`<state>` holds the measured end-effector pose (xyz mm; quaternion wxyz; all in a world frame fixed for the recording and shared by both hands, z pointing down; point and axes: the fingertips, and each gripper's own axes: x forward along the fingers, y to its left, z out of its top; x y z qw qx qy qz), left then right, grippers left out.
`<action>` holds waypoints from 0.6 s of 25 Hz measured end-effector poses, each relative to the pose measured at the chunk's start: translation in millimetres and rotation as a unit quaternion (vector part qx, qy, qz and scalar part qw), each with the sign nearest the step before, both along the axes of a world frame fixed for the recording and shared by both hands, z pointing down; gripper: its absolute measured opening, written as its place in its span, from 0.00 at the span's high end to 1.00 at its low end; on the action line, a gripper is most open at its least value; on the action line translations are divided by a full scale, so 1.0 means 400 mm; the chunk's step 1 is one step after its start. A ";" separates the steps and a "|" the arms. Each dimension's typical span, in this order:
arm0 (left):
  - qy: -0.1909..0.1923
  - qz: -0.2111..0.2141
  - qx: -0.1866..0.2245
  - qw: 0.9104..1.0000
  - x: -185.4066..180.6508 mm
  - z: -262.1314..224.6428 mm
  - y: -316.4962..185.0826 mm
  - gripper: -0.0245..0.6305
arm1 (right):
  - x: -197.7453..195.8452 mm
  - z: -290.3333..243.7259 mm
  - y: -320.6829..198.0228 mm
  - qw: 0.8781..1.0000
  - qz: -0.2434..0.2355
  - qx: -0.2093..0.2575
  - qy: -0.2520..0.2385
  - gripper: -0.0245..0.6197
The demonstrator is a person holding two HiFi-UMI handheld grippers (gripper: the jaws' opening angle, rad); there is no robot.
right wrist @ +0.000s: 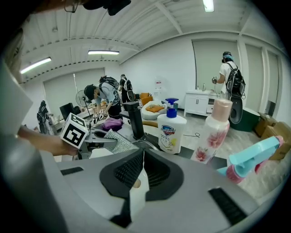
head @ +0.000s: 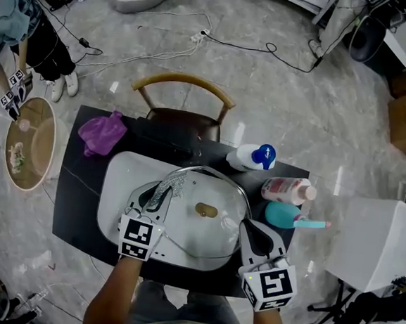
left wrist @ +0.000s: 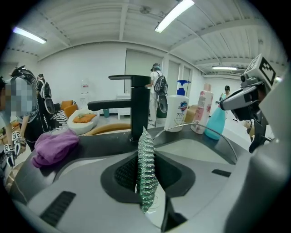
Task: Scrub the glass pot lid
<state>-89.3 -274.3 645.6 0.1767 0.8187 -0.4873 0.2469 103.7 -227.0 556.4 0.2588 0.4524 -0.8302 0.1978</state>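
A white rectangular sink basin (head: 120, 177) is set into the black tabletop (head: 72, 204), and the round glass pot lid with a metal rim (head: 191, 229) lies over the basin's middle and right part, its brown knob (head: 206, 209) facing up. The left gripper (head: 152, 200) reaches over the basin's near left corner; its jaws are clamped narrow on a silvery steel-wool scrubber (left wrist: 146, 168), which stands up between them and points at the lid's left rim. Whether the scrubber touches the glass cannot be told. The right gripper (head: 248, 231) comes in at the basin's near right corner, its jaws closed down on the lid's right edge, a thin strip of the lid showing between them in the right gripper view.

A black faucet (left wrist: 136, 106) rises at the basin's far side. A crumpled purple cloth (head: 101, 133) lies off the basin's far left corner. Off its far right corner stands a white pump bottle with a blue top (head: 253, 156); a pale pink flowered bottle (head: 288, 190) and a teal bottle (head: 283, 214) are just right of the basin
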 end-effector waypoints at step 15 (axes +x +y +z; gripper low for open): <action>0.000 0.002 -0.010 1.000 0.035 -0.005 0.027 0.82 | 0.013 -0.001 -0.005 1.000 0.012 0.001 -0.002 0.92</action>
